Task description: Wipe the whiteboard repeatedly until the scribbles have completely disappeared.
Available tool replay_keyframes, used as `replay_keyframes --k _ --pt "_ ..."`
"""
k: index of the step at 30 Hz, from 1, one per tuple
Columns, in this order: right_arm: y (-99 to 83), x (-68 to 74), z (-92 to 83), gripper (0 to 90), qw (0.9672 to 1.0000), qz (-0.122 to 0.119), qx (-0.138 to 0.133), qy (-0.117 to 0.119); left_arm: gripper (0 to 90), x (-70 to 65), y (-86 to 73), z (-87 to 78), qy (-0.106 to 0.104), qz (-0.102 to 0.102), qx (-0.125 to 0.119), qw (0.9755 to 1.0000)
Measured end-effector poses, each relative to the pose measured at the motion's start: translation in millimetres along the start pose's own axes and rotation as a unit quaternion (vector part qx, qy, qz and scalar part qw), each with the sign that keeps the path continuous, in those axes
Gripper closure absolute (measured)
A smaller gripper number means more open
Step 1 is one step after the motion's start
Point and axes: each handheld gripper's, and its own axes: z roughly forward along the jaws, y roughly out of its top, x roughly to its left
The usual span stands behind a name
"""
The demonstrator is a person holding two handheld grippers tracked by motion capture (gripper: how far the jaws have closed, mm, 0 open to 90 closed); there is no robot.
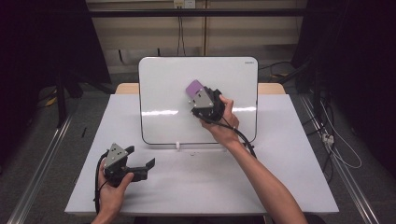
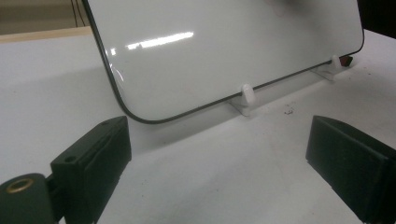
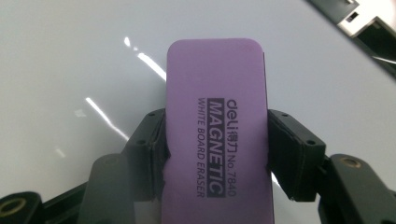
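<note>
With the purple eraser [image 3: 217, 135] clamped in the right gripper [image 1: 198, 99] against the whiteboard [image 1: 163, 88] near its centre, and the left gripper [image 1: 140, 161] held empty and agape by the table's [image 1: 289, 154] front-left corner, the propped board could be tipped backward if pressed hard.

My desk [image 1: 289, 186] is white-topped, with a wooden edge showing at its far side. Beyond it I see a beige wall [image 1: 140, 37] carrying a socket [image 1: 183, 3] and hanging cables [image 1: 180, 32]. Grey floor [image 1: 32, 140] spreads either side, with metal rails [image 1: 39, 172] along it. Dark curtains [image 1: 42, 42] flank the room.
</note>
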Motion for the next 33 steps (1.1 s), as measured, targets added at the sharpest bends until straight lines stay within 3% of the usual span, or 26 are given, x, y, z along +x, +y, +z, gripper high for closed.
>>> replay_keyframes --k 2,3,4,5,9,12,13,14,17,18,19,21,22,23,29,33 --pt "1.0 -6.3 1.0 42.0 1.0000 0.002 0.002 -0.004 6.7 0.4 -0.3 -0.3 -0.001 0.000 0.000 1.0000" --pt "2.1 -21.4 2.8 42.0 0.9997 0.012 0.004 -0.020 6.7 0.8 -0.3 -0.7 0.001 0.002 0.002 1.0000" --pt "2.1 -21.4 2.8 42.0 0.9997 0.012 0.004 -0.020 6.7 0.8 -0.4 -0.8 0.001 0.001 0.002 1.0000" --pt "1.6 -33.9 3.0 42.0 0.9991 0.021 0.008 -0.036 6.7 1.2 -0.6 -1.0 0.001 0.001 0.002 1.0000" --pt "-1.0 -40.6 1.8 41.9 0.9987 0.024 0.009 -0.044 6.7 1.5 -0.9 -0.2 0.002 -0.002 0.003 1.0000" --pt "-5.0 -28.7 -0.4 41.9 0.9987 0.004 0.009 -0.050 6.7 0.4 -0.2 -0.2 0.002 0.000 0.002 1.0000" --pt "-10.2 -15.5 -3.9 42.0 0.9990 -0.009 0.007 -0.044 6.7 -0.2 -0.1 -0.2 0.001 0.001 0.002 1.0000" --pt "-10.2 -15.5 -3.9 42.0 0.9990 -0.009 0.007 -0.044 6.7 -0.5 0.0 -0.2 0.001 0.001 0.002 1.0000" --pt "-19.0 6.8 -11.7 42.0 0.9992 -0.026 0.003 -0.031 6.7 -0.3 0.0 0.6 0.000 0.003 0.003 1.0000" --pt "-19.0 6.8 -11.7 42.0 0.9992 -0.026 0.003 -0.031 6.7 -0.3 0.0 0.6 0.000 0.003 0.003 1.0000" --pt "-22.3 20.2 -15.3 42.0 0.9994 -0.032 0.002 -0.016 6.7 -0.3 0.1 0.7 0.000 0.003 0.004 1.0000" --pt "-24.6 33.3 -18.3 42.0 0.9991 -0.043 0.000 -0.004 6.7 -0.5 0.4 1.0 0.000 0.004 0.003 1.0000" --pt "-24.6 33.3 -18.3 42.0 0.9991 -0.043 0.000 -0.004 6.7 -0.8 0.4 1.2 0.000 0.003 0.003 1.0000" --pt "-26.5 45.2 -20.3 42.0 0.9986 -0.051 -0.002 0.012 6.7 -0.9 0.5 1.3 0.000 0.003 0.002 1.0000" --pt "-32.5 67.5 -25.6 41.9 0.9971 -0.056 -0.002 0.050 7.1 -1.0 0.2 1.2 0.000 0.003 0.003 1.0000" --pt "-32.3 67.0 -26.2 42.0 0.9967 -0.060 0.000 0.055 7.1 -0.8 -0.2 0.9 0.000 0.004 0.004 1.0000"
